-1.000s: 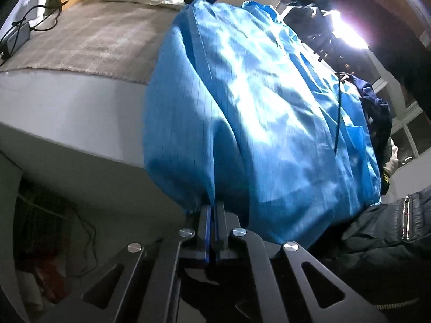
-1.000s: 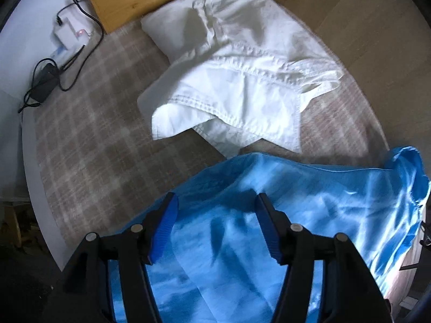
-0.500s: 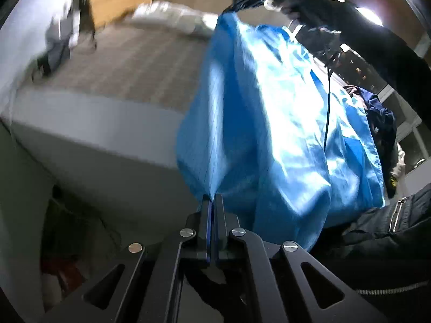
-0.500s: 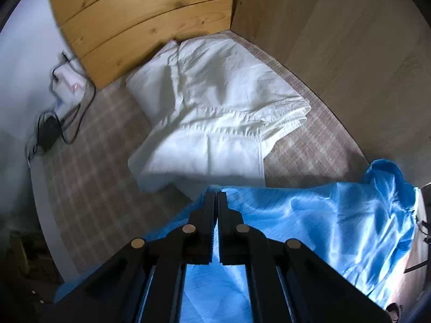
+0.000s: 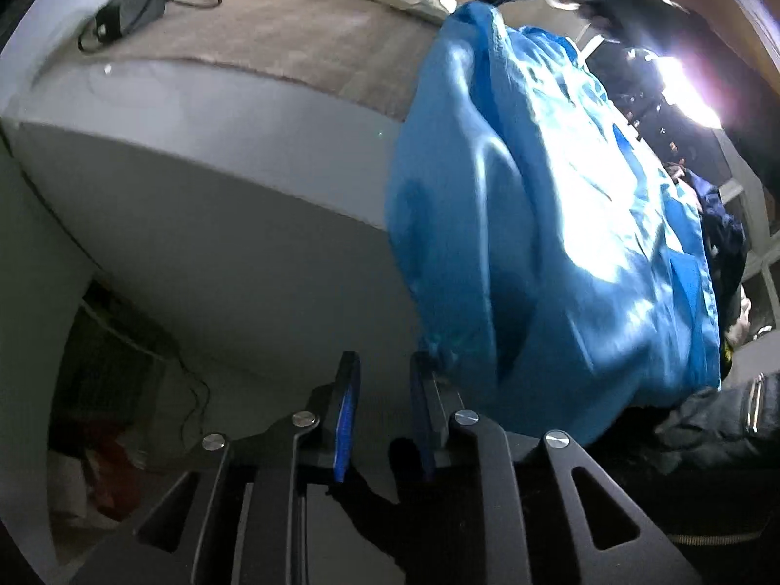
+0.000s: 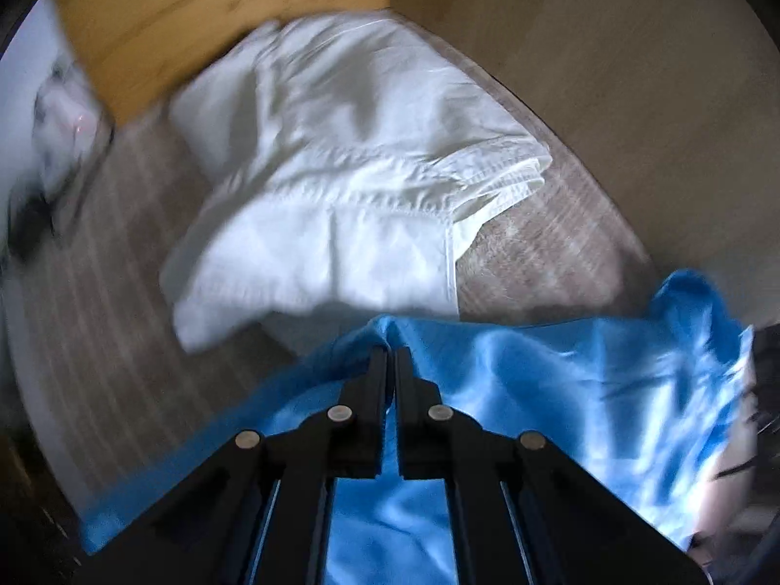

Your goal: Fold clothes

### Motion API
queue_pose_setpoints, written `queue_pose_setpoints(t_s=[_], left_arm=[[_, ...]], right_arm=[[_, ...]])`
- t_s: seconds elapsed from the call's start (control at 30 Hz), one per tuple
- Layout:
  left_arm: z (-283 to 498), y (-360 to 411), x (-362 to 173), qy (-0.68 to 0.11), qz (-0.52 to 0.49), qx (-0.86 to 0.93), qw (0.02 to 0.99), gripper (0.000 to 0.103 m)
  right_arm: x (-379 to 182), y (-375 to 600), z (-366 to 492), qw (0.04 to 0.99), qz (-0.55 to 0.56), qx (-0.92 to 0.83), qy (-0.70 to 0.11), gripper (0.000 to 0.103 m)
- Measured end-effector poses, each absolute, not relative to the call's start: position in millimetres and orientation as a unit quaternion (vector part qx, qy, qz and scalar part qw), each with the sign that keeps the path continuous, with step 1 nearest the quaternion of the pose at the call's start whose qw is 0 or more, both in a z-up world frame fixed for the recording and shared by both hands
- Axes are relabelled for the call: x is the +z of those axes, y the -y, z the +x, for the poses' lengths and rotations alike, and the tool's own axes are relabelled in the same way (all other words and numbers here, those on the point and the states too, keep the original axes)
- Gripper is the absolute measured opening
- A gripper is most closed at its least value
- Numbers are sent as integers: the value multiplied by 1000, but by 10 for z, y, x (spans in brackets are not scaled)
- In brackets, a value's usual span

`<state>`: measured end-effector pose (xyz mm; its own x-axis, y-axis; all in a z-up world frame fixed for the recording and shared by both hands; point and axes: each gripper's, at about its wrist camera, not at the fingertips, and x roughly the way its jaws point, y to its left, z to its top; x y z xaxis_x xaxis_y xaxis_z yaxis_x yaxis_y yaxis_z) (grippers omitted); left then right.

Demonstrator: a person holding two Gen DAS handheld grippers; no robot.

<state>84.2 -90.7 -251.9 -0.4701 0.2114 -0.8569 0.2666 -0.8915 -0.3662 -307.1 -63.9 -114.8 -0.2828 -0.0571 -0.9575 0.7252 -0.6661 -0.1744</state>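
Thin shiny blue fabric garment (image 5: 560,224) hangs off the grey bed edge (image 5: 234,185), its top pinched in the right gripper (image 6: 391,356), jaws nearly together. Left gripper (image 5: 382,365) is parted, holding nothing; hem sits at its 1 o'clock. Crumpled white cotton garment (image 6: 341,185) lies at 12 o'clock. Risk: slippery cloth slipping from the single pinch, sliding floorward.

My work surface: white table (image 5: 204,204) w/ beige checked cloth (image 6: 551,248). On it: crumpled white garment (image 6: 341,185), blue garment (image 6: 560,380) draped over edge, black adapter (image 5: 129,12) w/ cable, far corner.
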Motion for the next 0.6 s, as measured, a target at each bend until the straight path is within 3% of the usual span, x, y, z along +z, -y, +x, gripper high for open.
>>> queue_pose_setpoints(t_s=[0.07, 0.1, 0.4, 0.6], left_arm=[[759, 890, -2582, -247, 507, -825, 2, 20], [771, 852, -2547, -246, 506, -826, -1, 20], [897, 509, -2215, -234, 496, -836, -28, 20], [602, 16, -2509, -221, 525, -818, -84, 26]], right_arm=[[-1046, 635, -2938, 283, 524, -734, -325, 32], [-1004, 633, -2878, 290, 519, -732, -332, 36], [-1073, 572, -2997, 312, 581, -711, -245, 37], [-1106, 585, -3152, 303, 612, -707, -186, 40]])
